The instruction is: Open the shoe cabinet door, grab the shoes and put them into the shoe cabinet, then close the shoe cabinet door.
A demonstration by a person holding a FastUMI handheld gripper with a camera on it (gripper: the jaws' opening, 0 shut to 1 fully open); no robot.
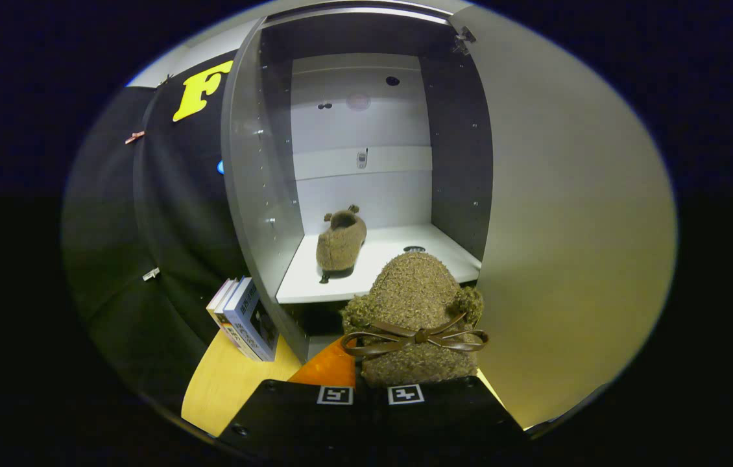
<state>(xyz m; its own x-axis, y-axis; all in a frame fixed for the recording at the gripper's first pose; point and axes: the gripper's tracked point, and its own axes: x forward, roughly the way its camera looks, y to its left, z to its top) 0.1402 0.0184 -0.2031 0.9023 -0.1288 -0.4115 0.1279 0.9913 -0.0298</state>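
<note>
Fuzzy shoe [415, 311] held up at the open shoe cabinet [366, 162]

The gripper [379, 389] clasps the shoe; its body hides the fingertips. At 11 o'clock beyond, the second shoe [340, 241] sits on the shelf [399, 256]; the door [567, 227] swings out at 3 o'clock.

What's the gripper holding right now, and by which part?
The gripper holds a fuzzy brown shoe, shut on the end nearest it, just behind the bow. The shoe points toward the open cabinet, where the other shoe already sits.
</note>
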